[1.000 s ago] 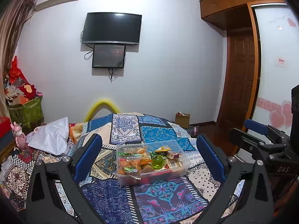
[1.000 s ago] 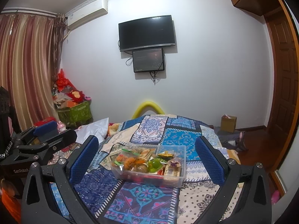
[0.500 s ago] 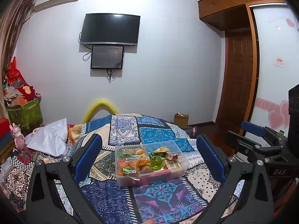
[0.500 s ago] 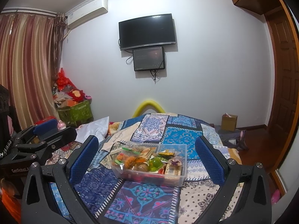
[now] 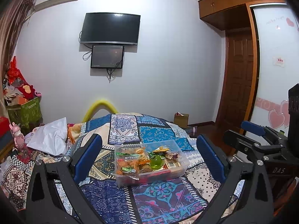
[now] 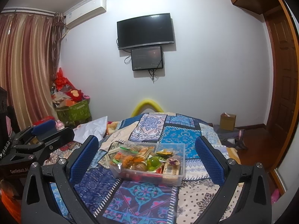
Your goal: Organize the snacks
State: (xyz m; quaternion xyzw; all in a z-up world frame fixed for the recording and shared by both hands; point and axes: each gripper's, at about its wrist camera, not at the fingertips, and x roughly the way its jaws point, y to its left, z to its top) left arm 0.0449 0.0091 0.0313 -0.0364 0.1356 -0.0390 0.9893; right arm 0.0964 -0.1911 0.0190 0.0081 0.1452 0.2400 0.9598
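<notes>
A clear plastic box point(image 5: 184, 165) full of wrapped snacks point(image 5: 130, 162) sits on a blue patchwork blanket point(image 5: 158, 196); it also shows in the right wrist view point(image 6: 173, 179). A green round jelly cup point(image 6: 153, 163) lies among the snacks. My left gripper point(image 5: 147, 158) is open and empty, held above and short of the box. My right gripper point(image 6: 147, 158) is open and empty, likewise framing the box from a distance. Each gripper shows at the other view's edge.
A white cloth point(image 5: 50, 137) and a pink toy point(image 5: 17, 133) lie left of the blanket. A green bin of clutter point(image 6: 74, 110) stands by the curtain. A cardboard box point(image 6: 227, 121) sits on the floor at the right. A TV point(image 5: 111, 29) hangs on the wall.
Both grippers drifted slightly; the box sits a little lower and nearer in the views. Both stay open and empty.
</notes>
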